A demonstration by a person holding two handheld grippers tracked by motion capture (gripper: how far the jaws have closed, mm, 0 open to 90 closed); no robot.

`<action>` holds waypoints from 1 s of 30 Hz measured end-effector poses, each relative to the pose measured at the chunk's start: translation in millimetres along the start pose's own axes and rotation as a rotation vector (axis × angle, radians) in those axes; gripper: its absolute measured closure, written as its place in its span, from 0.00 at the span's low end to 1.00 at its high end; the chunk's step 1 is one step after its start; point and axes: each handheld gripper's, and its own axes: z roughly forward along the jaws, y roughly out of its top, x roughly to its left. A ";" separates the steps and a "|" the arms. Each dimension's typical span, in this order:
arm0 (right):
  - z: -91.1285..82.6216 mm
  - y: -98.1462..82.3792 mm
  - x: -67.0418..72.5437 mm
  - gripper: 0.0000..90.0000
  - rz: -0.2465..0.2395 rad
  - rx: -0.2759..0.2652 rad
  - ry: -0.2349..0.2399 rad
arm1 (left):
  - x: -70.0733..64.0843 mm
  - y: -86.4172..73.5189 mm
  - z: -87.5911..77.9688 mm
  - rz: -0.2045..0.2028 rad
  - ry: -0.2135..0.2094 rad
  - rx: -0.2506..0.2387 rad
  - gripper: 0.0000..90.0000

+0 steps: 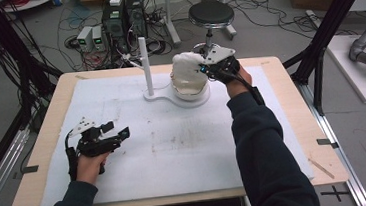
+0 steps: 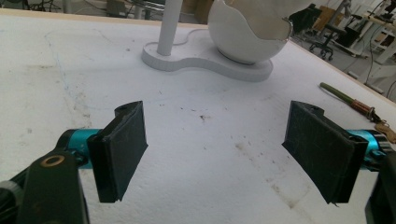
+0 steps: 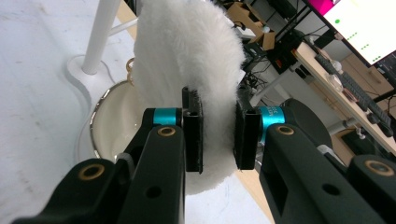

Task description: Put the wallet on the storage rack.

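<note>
Fluffy cushion [image 3: 187, 56] between right jaws

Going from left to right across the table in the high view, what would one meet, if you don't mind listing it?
Left gripper → white post on its stand → egg-shaped white bowl → right gripper, pinching the fluffy white pad.

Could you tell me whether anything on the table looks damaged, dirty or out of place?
The white mat carries brown smudges and scuffs across its middle. The egg-shaped bowl has a jagged rim, which looks like its design rather than breakage. The right gripper is clamped on a fluffy white cushion above it.
</note>
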 end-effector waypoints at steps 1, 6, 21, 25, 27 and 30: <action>3.9 -0.6 0.7 0.87 -0.002 0.008 0.002 | 0.4 -0.1 -0.3 0.001 0.003 0.001 0.23; 23.8 -5.9 7.8 0.87 -0.073 0.067 0.014 | 2.1 -1.3 -0.2 -0.004 0.010 0.005 0.23; 46.4 -29.1 16.9 0.62 0.132 0.128 0.176 | 2.2 -1.9 0.1 0.004 0.006 0.001 0.23; 22.3 -35.9 12.5 0.45 0.287 0.049 0.157 | 3.0 -1.9 -1.4 0.007 0.009 0.001 0.23; 11.2 -38.4 8.0 0.44 0.360 0.075 0.166 | 3.5 -2.0 -1.3 0.005 0.012 0.001 0.23; -13.1 -41.3 3.6 0.37 0.425 0.121 0.192 | 4.7 -2.5 -1.0 0.004 0.014 0.005 0.23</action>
